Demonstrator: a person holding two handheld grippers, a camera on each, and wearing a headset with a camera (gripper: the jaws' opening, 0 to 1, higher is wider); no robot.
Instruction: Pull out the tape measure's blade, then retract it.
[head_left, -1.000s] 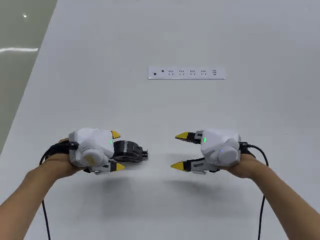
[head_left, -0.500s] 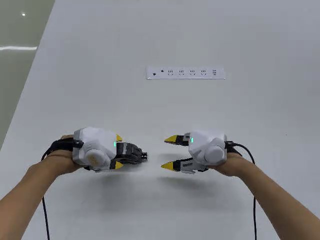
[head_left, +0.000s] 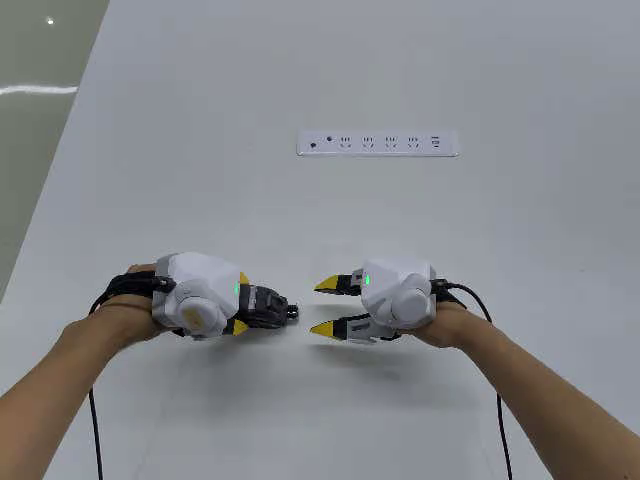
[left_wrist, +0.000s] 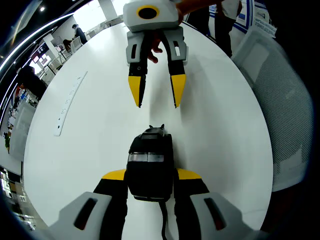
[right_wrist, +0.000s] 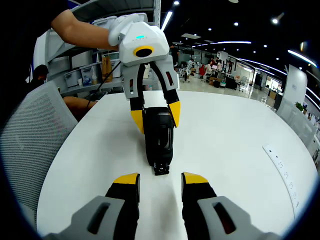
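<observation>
Pinching the black tape measure (head_left: 266, 304) between the yellow-tipped jaws of the left gripper (head_left: 242, 303), pressing on both flanks of the case. Carrying the case lengthwise along the jaws, its front end sticking out past their tips. Holding it low over the white table (head_left: 300, 70), toward the near side in the head view; touching the surface or hovering just above it, not telling from these angles. Pointing the case's front end, with its small metal tab, straight at the right gripper (head_left: 318, 308). Facing the two grippers tip to tip, near each other but apart, with a narrow strip of bare table showing between the tab and the right gripper's tips. Holding the right gripper's jaws spread, nothing between them, the gap lined up with the tab in the right gripper view. Gripping the left one from behind with the left hand (head_left: 135, 302) and the right one with the right hand (head_left: 452, 322), a black cable (head_left: 497, 420) trailing back along the right forearm. Lying flat well beyond both grippers, farther up the table: a white power strip (head_left: 378, 143).
</observation>
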